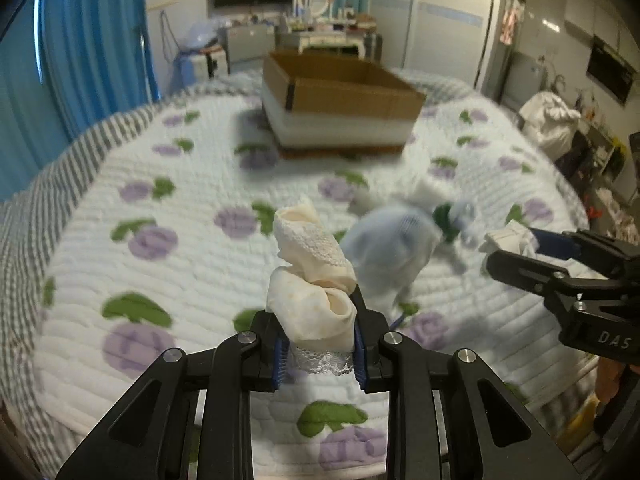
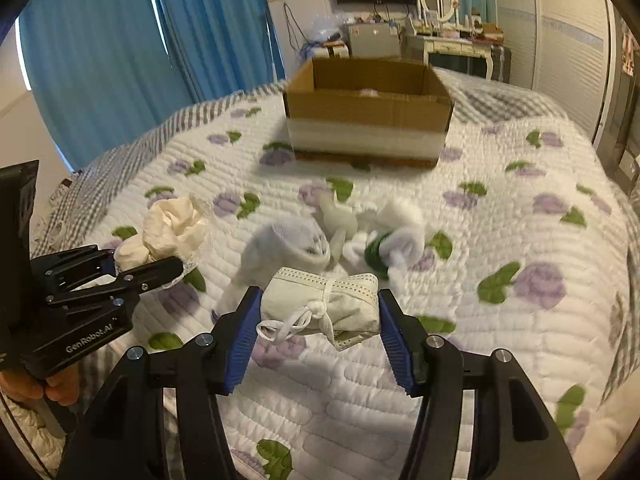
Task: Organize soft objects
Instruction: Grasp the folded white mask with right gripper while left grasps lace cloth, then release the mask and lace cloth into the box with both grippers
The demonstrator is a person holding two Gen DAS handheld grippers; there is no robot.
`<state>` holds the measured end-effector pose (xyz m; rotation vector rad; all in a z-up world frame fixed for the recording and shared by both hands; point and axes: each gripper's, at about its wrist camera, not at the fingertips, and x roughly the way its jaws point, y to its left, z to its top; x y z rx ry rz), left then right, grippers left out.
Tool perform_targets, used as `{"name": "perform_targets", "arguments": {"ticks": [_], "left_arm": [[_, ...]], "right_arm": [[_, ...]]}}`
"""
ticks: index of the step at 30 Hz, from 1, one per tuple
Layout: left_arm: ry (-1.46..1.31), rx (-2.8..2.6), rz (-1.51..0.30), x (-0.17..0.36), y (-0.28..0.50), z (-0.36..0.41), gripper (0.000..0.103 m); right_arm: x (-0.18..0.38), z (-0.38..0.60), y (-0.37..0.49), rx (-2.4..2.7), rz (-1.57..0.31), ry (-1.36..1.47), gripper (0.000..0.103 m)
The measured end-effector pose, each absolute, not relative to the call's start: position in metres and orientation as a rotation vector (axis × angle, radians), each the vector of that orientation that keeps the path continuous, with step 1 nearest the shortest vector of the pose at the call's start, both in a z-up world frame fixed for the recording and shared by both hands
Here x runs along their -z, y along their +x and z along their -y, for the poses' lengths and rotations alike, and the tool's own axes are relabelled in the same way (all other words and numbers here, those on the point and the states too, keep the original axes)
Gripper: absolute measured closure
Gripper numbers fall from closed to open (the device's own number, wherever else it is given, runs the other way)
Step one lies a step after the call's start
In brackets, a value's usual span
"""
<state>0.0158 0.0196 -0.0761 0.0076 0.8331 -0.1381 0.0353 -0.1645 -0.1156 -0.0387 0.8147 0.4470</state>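
L claw (image 1: 320, 354) pinching cream lace bundle (image 1: 314, 280); R claw (image 2: 318, 340) wider, seemingly clamped w/ white tied bundle (image 2: 324, 306).

Your left gripper (image 1: 319, 354) has a rolled cloth (image 1: 314, 276) between its jaws, left of your right gripper (image 2: 318, 334), which has a tied bundle (image 2: 326, 306) between its own. Loose socks (image 2: 372, 236) lie on the bed (image 2: 500, 360) just beyond; the cardboard box (image 2: 368, 114) sits farther back.
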Motion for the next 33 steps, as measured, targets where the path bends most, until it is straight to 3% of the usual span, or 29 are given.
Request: {"name": "perform_targets", "arguments": {"ticks": [8, 16, 22, 29, 30, 31, 32, 33], "left_arm": [[0.022, 0.153, -0.677, 0.009, 0.046, -0.003, 0.078], [0.05, 0.18, -0.578, -0.032, 0.129, 0.022, 0.078], [0.067, 0.182, -0.601, -0.02, 0.214, 0.031, 0.078], [0.096, 0.147, -0.641, 0.018, 0.278, 0.028, 0.074], [0.097, 0.151, -0.664, 0.026, 0.287, 0.026, 0.066], [0.103, 0.147, -0.679, 0.03, 0.29, 0.03, 0.046], [0.108, 0.128, -0.683, 0.034, 0.295, 0.028, 0.036], [0.109, 0.1, -0.663, 0.038, 0.296, 0.026, 0.027]], "right_arm": [[0.038, 0.173, 0.062, -0.433, -0.635, -0.09, 0.046], [-0.023, 0.179, 0.147, -0.414, -0.517, -0.108, 0.046], [-0.022, 0.172, 0.234, -0.423, -0.541, -0.082, 0.046], [0.02, 0.167, 0.325, -0.41, -0.62, -0.046, 0.045], [0.026, 0.168, 0.334, -0.411, -0.626, -0.043, 0.045], [0.031, 0.168, 0.342, -0.409, -0.63, -0.039, 0.044], [0.036, 0.17, 0.348, -0.404, -0.634, -0.04, 0.042], [0.04, 0.171, 0.355, -0.401, -0.638, -0.045, 0.031]]}}
